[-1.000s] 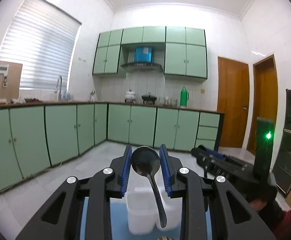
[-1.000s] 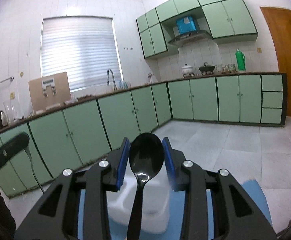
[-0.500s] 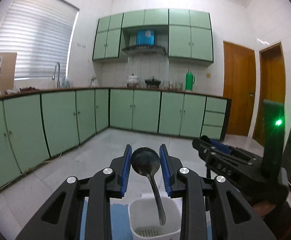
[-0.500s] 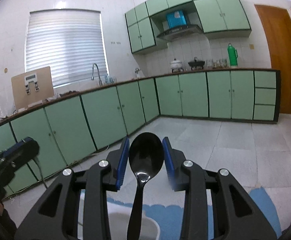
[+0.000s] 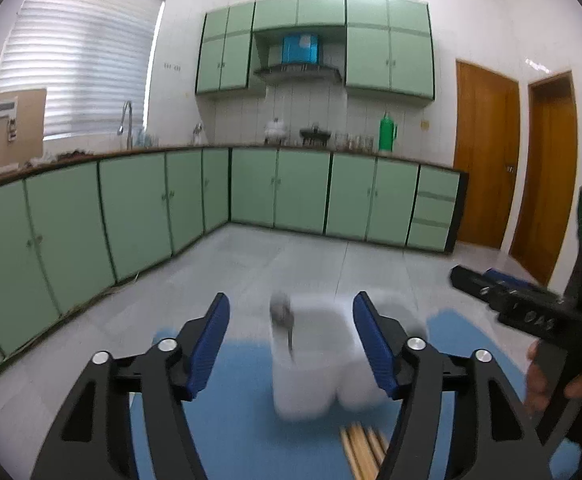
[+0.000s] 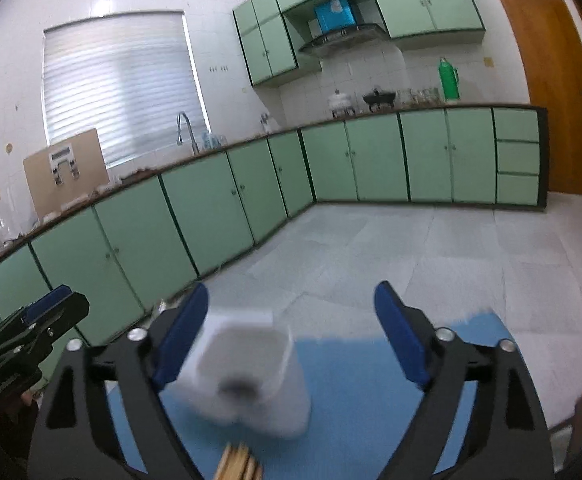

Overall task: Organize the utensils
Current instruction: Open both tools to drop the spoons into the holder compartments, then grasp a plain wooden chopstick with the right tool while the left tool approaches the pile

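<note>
My left gripper (image 5: 291,338) is open and empty above a white utensil holder (image 5: 311,384) on a blue mat (image 5: 231,420). A metal spoon (image 5: 284,322), blurred, stands in the holder's left compartment. My right gripper (image 6: 291,338) is open and empty over the same holder (image 6: 247,376). A dark blurred shape (image 6: 237,386) inside the holder looks like the black spoon. Wooden chopsticks (image 5: 361,450) lie on the mat in front of the holder and also show in the right wrist view (image 6: 239,464).
The right gripper's body (image 5: 523,308) shows at the right of the left wrist view, and the left gripper's body (image 6: 27,340) at the left of the right wrist view. Green cabinets (image 5: 131,216) line the far walls across a tiled floor (image 5: 291,256).
Both grippers have opened and let go of their spoons. The metal spoon and the black spoon now sit in the white holder. Both views tilted down toward the mat.
</note>
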The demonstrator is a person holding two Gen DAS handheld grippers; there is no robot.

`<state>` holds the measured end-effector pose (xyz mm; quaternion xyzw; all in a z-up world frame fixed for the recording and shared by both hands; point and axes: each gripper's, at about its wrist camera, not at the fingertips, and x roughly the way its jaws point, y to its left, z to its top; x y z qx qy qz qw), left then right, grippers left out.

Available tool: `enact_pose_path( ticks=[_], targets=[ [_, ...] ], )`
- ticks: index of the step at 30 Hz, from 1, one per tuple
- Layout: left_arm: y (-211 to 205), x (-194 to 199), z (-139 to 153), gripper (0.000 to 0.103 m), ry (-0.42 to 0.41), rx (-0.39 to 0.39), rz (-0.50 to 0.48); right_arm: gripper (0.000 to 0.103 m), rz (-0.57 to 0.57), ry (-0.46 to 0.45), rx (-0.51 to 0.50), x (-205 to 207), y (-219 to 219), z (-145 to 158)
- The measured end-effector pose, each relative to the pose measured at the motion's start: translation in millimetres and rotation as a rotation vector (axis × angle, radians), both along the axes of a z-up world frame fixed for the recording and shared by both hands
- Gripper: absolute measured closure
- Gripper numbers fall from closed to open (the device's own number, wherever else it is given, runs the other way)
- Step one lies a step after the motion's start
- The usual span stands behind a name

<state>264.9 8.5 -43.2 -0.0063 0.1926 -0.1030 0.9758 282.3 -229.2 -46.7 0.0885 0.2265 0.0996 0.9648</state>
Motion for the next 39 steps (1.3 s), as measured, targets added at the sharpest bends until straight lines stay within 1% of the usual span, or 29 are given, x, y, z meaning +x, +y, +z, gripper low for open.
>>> enact_pose_path(
  ticks=[2, 6, 9, 11, 12, 14, 15, 19, 23, 27, 29, 31, 33, 35, 37, 39],
  targets=[
    [1.4, -22.4, -15.0, 0.031, 0.069, -0.002, 0.000, 0.016, 0.006, 0.056, -0.017, -26.6, 1.3, -13.1],
    [-1.6, -61.0, -53.8, 0.029, 0.227, 0.007, 0.008, 0.016, 0.011, 0.187, -0.059, -71.3, 11.4, -43.8],
    [-9.6, -83.6, -81.2, 0.029, 0.308, 0.062, 0.022, 0.016, 0.005, 0.260, -0.105, -104.3, 23.0, -66.0],
    [-14.8, -93.0, -95.5, 0.029, 0.352, 0.069, 0.008, 0.017, 0.015, 0.305, -0.124, -122.4, 30.0, -79.4],
    [-16.1, -97.7, -100.9, 0.029, 0.366, 0.078, 0.005, 0.020, 0.017, 0.317, -0.128, -127.8, 30.6, -83.7],
    [-16.7, -108.4, -112.9, 0.029, 0.388, 0.114, 0.014, 0.023, 0.023, 0.341, -0.151, -141.2, 35.6, -93.2],
    [-15.4, -111.9, -116.5, 0.029, 0.397, 0.120, 0.015, 0.024, 0.023, 0.355, -0.163, -146.0, 37.5, -97.2],
    [-11.6, -131.0, -132.4, 0.029, 0.443, 0.124, 0.014, 0.035, 0.052, 0.432, -0.121, -158.3, 42.8, -108.2],
    [-15.6, -146.1, -141.1, 0.029, 0.461, 0.141, -0.002, 0.039, 0.094, 0.446, -0.125, -174.3, 47.8, -110.3],
    [-19.3, -155.1, -147.7, 0.029, 0.476, 0.153, -0.008, 0.042, 0.133, 0.469, -0.159, -184.9, 60.8, -114.4],
    [-20.5, -154.2, -146.3, 0.029, 0.479, 0.153, -0.006, 0.042, 0.138, 0.470, -0.176, -188.4, 61.2, -117.7],
    [-20.4, -153.2, -144.8, 0.028, 0.477, 0.155, -0.004, 0.042, 0.137, 0.447, -0.225, -191.2, 67.3, -118.8],
    [-20.5, -154.4, -144.4, 0.028, 0.480, 0.157, -0.003, 0.043, 0.135, 0.435, -0.248, -193.6, 67.0, -120.3],
    [-20.2, -156.9, -143.1, 0.028, 0.479, 0.160, -0.005, 0.043, 0.109, 0.424, -0.298, -194.9, 63.7, -120.5],
    [-19.3, -161.2, -140.9, 0.027, 0.471, 0.165, -0.007, 0.045, 0.071, 0.419, -0.301, -192.2, 54.2, -117.7],
    [-19.8, -160.3, -137.9, 0.027, 0.468, 0.163, -0.009, 0.047, 0.070, 0.423, -0.254, -192.8, 43.0, -115.6]
  ],
)
